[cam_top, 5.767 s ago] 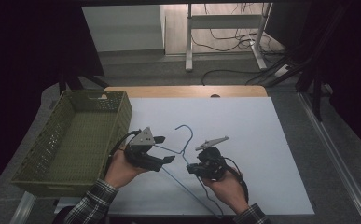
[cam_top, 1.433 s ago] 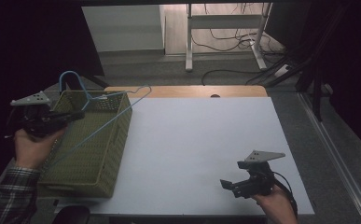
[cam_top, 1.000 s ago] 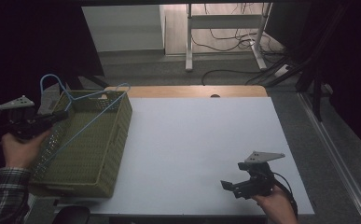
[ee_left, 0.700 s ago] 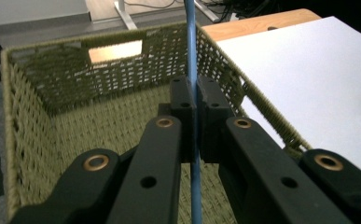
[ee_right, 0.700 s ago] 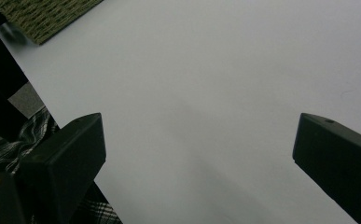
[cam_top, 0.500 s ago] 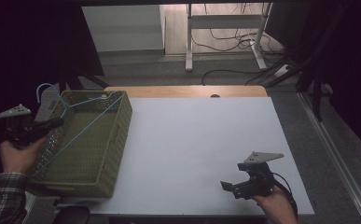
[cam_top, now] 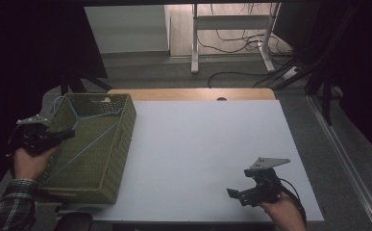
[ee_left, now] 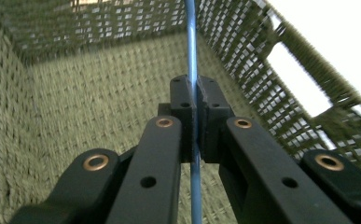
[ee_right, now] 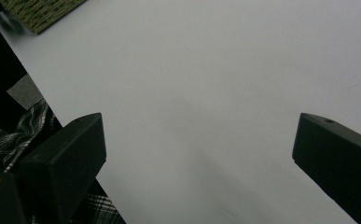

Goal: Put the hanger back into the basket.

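While clamped tight on the thin blue wire clothes hanger [ee_left: 191, 42], left tool [cam_top: 67, 134] sits at the olive woven basket's [cam_top: 121, 139] left rim, hanger lying inside. Right tool [cam_top: 237, 194] gapes wide, empty, over the white bench [cam_top: 207, 144]. No legible writing.

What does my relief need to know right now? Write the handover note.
Left gripper: shut on the blue hanger, over the basket's left edge.
Right gripper: open, holding nothing, at the near right of the white table.
Hanger: inside the green basket, slanting across it, hook end at the far left corner.
Done: hanger brought into the basket.
Left: probably set it down, open the left jaws and pull clear.
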Demonstrator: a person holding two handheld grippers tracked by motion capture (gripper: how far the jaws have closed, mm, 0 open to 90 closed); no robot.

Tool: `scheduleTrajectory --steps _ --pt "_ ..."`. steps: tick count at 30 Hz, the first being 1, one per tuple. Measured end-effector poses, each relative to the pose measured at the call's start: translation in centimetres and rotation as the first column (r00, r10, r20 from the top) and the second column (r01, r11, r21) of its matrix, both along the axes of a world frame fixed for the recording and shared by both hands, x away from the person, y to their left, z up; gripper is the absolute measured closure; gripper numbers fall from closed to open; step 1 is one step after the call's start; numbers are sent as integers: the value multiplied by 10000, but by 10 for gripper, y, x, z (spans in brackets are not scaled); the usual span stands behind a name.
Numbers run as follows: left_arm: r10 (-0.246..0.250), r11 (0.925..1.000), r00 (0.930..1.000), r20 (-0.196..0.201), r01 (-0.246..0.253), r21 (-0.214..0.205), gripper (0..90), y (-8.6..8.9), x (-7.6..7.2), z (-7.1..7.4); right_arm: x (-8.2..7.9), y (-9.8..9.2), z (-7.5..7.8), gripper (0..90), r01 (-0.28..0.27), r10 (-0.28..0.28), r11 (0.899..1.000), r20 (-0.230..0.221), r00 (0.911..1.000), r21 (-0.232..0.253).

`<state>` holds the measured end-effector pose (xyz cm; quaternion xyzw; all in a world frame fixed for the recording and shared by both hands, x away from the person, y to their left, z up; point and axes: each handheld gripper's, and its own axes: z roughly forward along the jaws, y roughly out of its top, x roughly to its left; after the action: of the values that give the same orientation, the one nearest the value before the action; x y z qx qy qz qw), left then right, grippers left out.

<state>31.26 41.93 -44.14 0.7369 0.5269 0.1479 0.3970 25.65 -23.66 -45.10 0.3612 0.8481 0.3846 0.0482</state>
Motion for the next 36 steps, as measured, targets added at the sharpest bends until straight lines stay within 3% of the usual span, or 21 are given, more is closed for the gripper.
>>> scheduleTrajectory --steps 1,4,7,8,9,14,18,19,23,28,29,32,36 --pt "115 9997 9997 -213 -110 230 869 -1 2 -5 0 0 0 23 4 -4 10000 -18 10000 -11" --pt "279 9981 9993 -245 -265 549 821 -3 3 -8 0 0 0 23 10 -10 10000 5 10000 -48" --pt "572 9979 9984 -41 -571 311 683 -1 -1 -5 0 -1 0 23 59 -59 10000 22 10000 -21" --pt "640 9973 9979 -11 -639 352 683 0 -3 -3 0 -1 0 23 59 -59 10000 22 10000 -21" --pt "741 9957 9972 115 -746 542 580 -2 -7 2 0 -1 0 23 68 -68 10000 34 10000 -3" --pt "625 9974 9975 340 -636 333 396 -7 -17 8 -1 -1 -1 22 48 -48 10000 108 9999 13" --pt "189 9995 9976 669 -205 235 241 -22 -28 10 -3 -1 0 22 22 -20 10000 258 9997 -63" --pt "-144 9998 9971 743 134 138 208 -33 -35 12 -4 -1 0 22 27 -25 10000 264 9996 -74" --pt "-603 9981 9947 838 593 140 149 -49 -45 18 -5 -1 1 17 86 -83 9999 394 9992 -76" --pt "-1225 9920 9872 1025 1250 -181 84 -74 -59 26 -8 -1 1 0 131 -122 9998 564 9983 -147" --pt "-1543 9872 9823 1066 1576 -230 78 -85 -64 28 -10 -1 2 0 164 -144 9994 672 9976 -290" --pt "-1735 9841 9786 1109 1767 -194 63 -95 -68 29 -12 0 2 0 236 -208 9991 788 9967 -352" --pt "-2167 9744 9702 1084 2217 -365 38 -111 -74 28 -15 -2 3 0 414 -374 9983 923 9950 -417"
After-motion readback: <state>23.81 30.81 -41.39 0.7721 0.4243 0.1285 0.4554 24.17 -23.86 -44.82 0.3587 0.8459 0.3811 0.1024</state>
